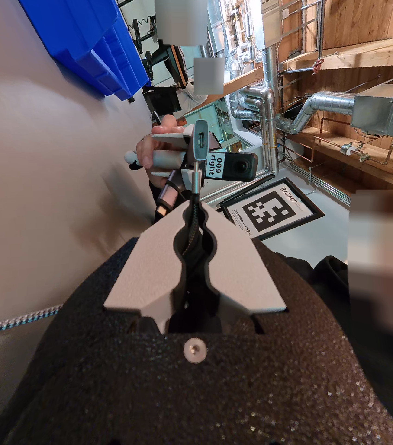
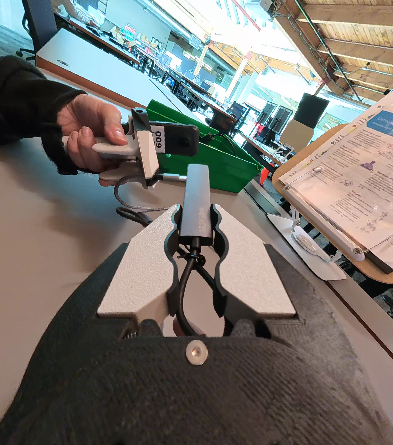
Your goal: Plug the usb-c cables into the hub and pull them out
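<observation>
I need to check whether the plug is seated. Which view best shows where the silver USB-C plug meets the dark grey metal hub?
The right wrist view: side-on, the silver USB-C plug reaches the edge of the dark grey metal hub, held by the right gripper. The left wrist view shows the hub end-on, so the joint's depth is hard to judge.
</observation>
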### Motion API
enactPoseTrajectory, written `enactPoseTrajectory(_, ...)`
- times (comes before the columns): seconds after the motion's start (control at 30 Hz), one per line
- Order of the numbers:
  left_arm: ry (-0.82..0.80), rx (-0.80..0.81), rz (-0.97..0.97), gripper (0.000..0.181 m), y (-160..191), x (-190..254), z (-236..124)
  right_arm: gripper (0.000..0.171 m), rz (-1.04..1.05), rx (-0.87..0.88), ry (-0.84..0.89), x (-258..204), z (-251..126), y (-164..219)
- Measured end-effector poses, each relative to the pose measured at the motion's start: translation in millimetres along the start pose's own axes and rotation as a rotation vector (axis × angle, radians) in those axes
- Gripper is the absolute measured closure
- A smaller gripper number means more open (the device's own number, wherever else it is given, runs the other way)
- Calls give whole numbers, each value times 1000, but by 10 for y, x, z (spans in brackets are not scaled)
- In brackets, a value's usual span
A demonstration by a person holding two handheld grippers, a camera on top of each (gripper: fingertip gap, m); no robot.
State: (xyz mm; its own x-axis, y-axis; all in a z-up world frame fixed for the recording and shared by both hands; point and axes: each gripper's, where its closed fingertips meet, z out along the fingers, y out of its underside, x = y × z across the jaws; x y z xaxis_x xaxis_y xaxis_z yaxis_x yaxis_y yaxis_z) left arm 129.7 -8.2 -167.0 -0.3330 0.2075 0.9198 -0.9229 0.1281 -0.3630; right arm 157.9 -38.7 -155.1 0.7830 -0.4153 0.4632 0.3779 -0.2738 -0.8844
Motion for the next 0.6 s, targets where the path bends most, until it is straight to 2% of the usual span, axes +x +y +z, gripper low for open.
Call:
enactPoseTrajectory(0.43,-27,34,9,180,-60,-32,-13,148,2,-21,5,6,0,29)
enactPoseTrajectory(0.53,-96,89,86,180,-153,-67,-21,148,61,-29,38,29,75,44)
enactPoseTrajectory(0.6,-202,132,195,180,-241,-124,-66,147,113,-50,77,67,143,87)
